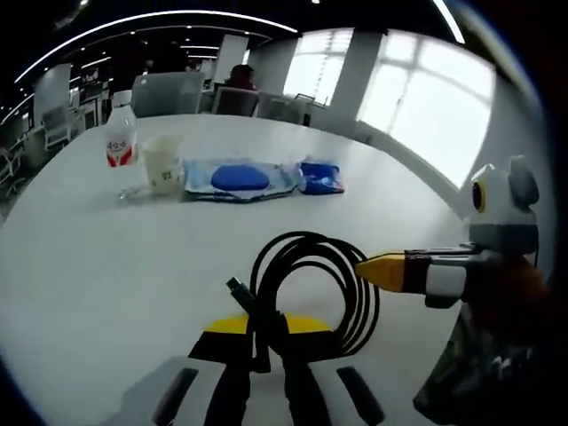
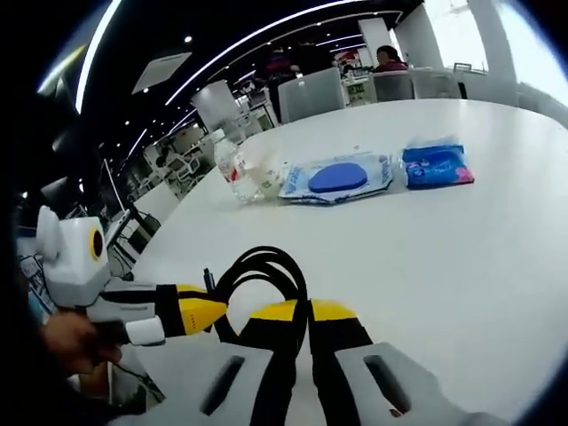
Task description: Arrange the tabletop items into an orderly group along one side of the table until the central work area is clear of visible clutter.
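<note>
White bench point(image 1: 89, 266), office chairs behind. Left gripper point(image 1: 266, 351) jaws closed on coiled black cable point(image 1: 311, 284), loop standing just ahead of them. Right gripper point(image 2: 308, 324) jaws together, pinching the same cable. Bottle point(image 1: 121, 138), cup point(image 1: 162, 166), blue packets point(image 1: 240, 179) lined up well beyond the jaws.

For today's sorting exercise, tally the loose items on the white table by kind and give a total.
Coiled black cable: 1
Clear plastic bottle: 1
Pale cup: 1
Flat wipes pack with blue oval lid: 1
Small blue packet: 1
Total: 5
</note>
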